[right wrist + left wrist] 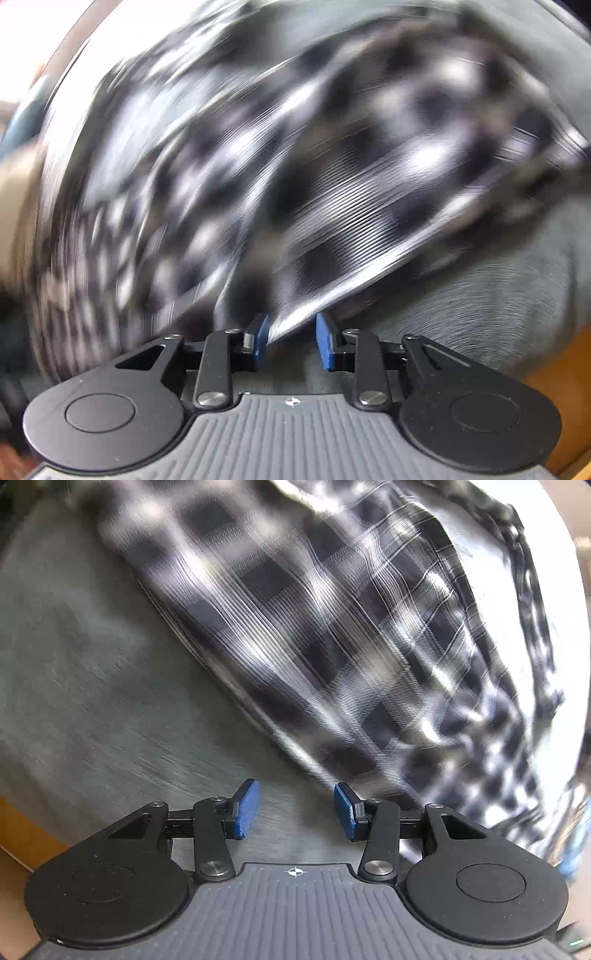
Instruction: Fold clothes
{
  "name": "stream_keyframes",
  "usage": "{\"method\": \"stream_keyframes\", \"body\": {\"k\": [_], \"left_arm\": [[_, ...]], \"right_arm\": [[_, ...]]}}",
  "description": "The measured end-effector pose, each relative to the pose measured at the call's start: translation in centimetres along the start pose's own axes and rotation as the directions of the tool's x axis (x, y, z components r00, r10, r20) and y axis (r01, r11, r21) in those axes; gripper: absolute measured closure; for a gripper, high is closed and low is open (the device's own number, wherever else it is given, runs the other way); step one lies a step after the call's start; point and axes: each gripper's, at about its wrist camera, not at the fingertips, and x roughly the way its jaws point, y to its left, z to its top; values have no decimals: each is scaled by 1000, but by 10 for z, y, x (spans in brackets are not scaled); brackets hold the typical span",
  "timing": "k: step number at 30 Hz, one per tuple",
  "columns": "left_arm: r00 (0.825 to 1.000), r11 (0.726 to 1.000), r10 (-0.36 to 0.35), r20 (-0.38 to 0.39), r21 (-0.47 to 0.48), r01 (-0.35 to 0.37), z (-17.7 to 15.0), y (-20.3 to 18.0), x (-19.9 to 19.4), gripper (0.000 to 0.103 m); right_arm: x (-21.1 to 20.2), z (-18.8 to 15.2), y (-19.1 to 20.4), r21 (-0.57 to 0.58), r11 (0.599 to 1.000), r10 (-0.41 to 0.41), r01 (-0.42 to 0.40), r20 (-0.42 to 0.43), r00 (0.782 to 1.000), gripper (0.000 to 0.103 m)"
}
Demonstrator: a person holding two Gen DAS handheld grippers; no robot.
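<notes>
A black-and-white checked shirt (332, 627) lies on a grey surface (92, 683) and fills the upper right of the left wrist view. My left gripper (295, 808) is open and empty over the grey surface, just short of the shirt's near edge. In the right wrist view the same shirt (295, 177) is heavily blurred and spreads across the frame. My right gripper (291, 339) is open, with the shirt's edge reaching in between the blue pads (325, 343). The pads are apart and do not clamp the cloth.
The grey surface (498, 295) ends at a wooden edge at the lower left of the left wrist view (22, 830) and at the lower right of the right wrist view (554, 369). Both views are motion-blurred.
</notes>
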Motion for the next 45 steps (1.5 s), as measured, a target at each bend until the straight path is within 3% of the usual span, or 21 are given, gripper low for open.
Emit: {"method": "stream_keyframes", "body": {"k": [2, 5, 7, 9, 11, 18, 22, 27, 29, 34, 36, 37, 38, 40, 45], "left_arm": [[1000, 1000, 0, -17, -20, -1, -7, -8, 5, 65], [999, 999, 28, -22, -30, -28, -10, -12, 12, 75], [999, 999, 39, -17, -38, -39, -11, -12, 13, 86], [999, 998, 36, -13, -55, -37, -10, -11, 13, 101], [999, 998, 45, 1, -47, -45, -13, -13, 10, 103], [994, 992, 111, -1, 56, -111, -28, -21, -5, 103], [987, 980, 162, -6, 120, -160, -33, -23, -2, 103], [966, 923, 255, 39, 287, -256, -45, -40, 7, 103], [955, 908, 295, 33, 302, -291, -46, -40, 14, 103], [965, 939, 262, -4, 233, -254, -41, -29, 10, 101], [973, 951, 232, -18, 216, -222, -40, -26, 2, 98], [976, 955, 216, -24, 212, -206, -41, -25, -2, 96], [981, 961, 192, -29, 210, -182, -41, -24, -7, 87], [987, 968, 157, -35, 205, -147, -42, -24, -13, 81], [988, 976, 145, -48, 172, -135, -41, -30, -9, 79]], "right_arm": [[4, 8, -19, 140, 990, 28, -27, -5, 1000, 69], [10, 21, -47, 345, 936, 70, -64, -5, 997, 71], [12, 23, -52, 376, 925, 68, -61, -5, 998, 75], [11, 22, -51, 354, 935, 33, -25, -16, 999, 89], [9, 21, -52, 342, 940, 21, -11, -24, 999, 100], [1, 5, -47, 238, 969, -46, 58, -54, 997, 102], [0, -7, -56, 243, 967, -59, 74, -69, 996, 102], [3, -13, -64, 238, 967, -72, 91, -86, 994, 102], [6, -14, -68, 218, 972, -71, 89, -85, 994, 103], [-12, -13, -82, 237, 969, -55, 73, -84, 995, 101], [-30, -9, -101, 300, 953, -37, 44, -29, 999, 97], [-42, -6, -112, 330, 943, -36, 30, 14, 999, 89], [-53, -1, -122, 356, 934, -50, 24, 63, 997, 77], [-74, 12, -145, 415, 910, -86, 15, 153, 984, 65], [-101, 40, -189, 539, 842, -145, -19, 259, 955, 65]]}}
